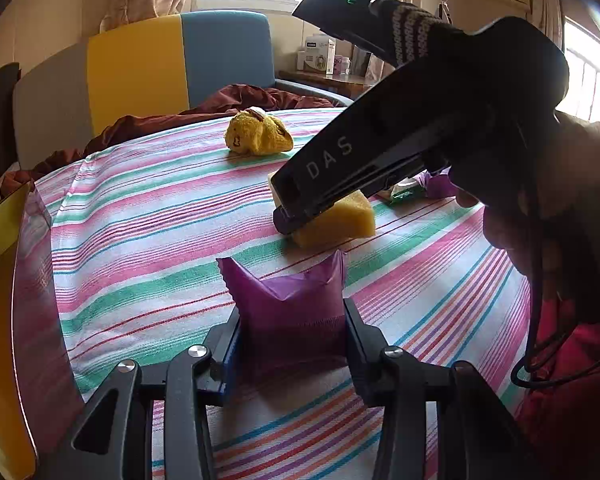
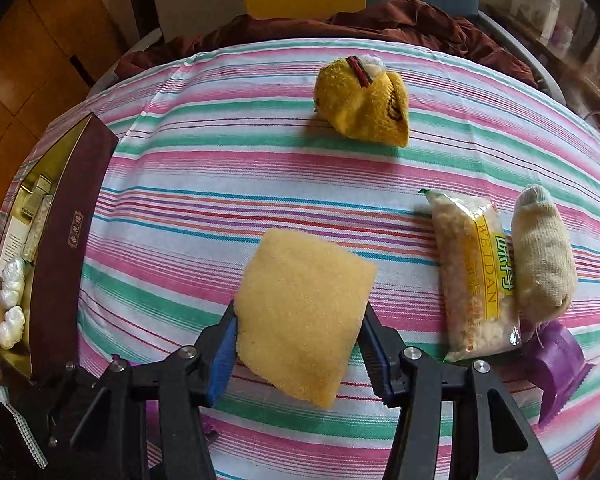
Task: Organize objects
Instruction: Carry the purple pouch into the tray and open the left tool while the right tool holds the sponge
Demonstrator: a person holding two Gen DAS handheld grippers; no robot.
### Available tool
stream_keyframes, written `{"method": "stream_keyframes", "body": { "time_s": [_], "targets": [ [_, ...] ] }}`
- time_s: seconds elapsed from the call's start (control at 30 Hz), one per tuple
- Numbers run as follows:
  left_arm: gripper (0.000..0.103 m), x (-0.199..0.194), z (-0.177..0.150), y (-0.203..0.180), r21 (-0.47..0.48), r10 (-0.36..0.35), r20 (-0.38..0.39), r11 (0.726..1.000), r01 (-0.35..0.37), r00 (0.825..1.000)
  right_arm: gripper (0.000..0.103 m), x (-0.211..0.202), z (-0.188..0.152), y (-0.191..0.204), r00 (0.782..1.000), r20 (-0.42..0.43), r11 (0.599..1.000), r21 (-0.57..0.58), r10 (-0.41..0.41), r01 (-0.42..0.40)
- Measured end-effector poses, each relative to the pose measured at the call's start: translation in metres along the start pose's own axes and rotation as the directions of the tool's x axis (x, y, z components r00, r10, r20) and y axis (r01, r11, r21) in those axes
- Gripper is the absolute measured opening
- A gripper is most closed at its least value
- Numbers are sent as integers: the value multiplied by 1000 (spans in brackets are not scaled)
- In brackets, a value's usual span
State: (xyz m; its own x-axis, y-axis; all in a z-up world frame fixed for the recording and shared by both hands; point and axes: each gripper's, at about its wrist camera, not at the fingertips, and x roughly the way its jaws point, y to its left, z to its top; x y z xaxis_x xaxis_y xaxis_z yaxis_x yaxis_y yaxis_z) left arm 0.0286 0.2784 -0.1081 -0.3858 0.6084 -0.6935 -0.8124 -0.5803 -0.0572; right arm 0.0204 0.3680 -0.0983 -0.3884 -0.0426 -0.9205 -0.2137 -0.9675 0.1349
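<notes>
Here, sponge [image 2: 304, 316] flat between jaws.

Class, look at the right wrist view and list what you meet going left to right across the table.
Dark maroon box → yellow sponge held in the right gripper → clear snack packet → cream rolled sock.

The tablecloth [image 2: 204, 184] is white with stripes of pink, green, blue, orange and purple. On it, the sponge [image 2: 300, 312] is pale yellow, and beyond the sponge sits a deeper yellow plush toy [image 2: 364, 104] with a dark red band. Right of the sponge lie a clear snack bag [image 2: 472, 276] with a yellow label, a cream sock [image 2: 544, 256] and a purple packet [image 1: 288, 304]. Left of the sponge stands a maroon box [image 2: 66, 248] with a gold inside.
</notes>
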Motion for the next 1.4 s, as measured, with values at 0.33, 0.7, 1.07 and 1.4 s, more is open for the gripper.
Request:
{"method": "stream_keyframes", "body": {
  "time_s": [0.33, 0.7, 1.07, 1.4],
  "targets": [
    [43, -37, -4, -13, 43, 1, 23, 999, -2, 1000, 56, 4, 1, 0, 1000, -8, 1000, 0, 0, 0],
    [43, -118, 34, 65, -190, -13, 107, 981, 33, 994, 56, 1, -2, 1, 1000, 2, 999, -26, -22, 22],
    [43, -133, 13, 220, -452, 253, -19, 861, -234, 967, 56, 3, -3, 9, 998, 7, 996, -65, -58, 59],
    [44, -108, 1, 301, -505, 325, -157, 785, -358, 933, 56, 3, -3, 9, 998, 7, 995, -71, -64, 64]
  ]
}}
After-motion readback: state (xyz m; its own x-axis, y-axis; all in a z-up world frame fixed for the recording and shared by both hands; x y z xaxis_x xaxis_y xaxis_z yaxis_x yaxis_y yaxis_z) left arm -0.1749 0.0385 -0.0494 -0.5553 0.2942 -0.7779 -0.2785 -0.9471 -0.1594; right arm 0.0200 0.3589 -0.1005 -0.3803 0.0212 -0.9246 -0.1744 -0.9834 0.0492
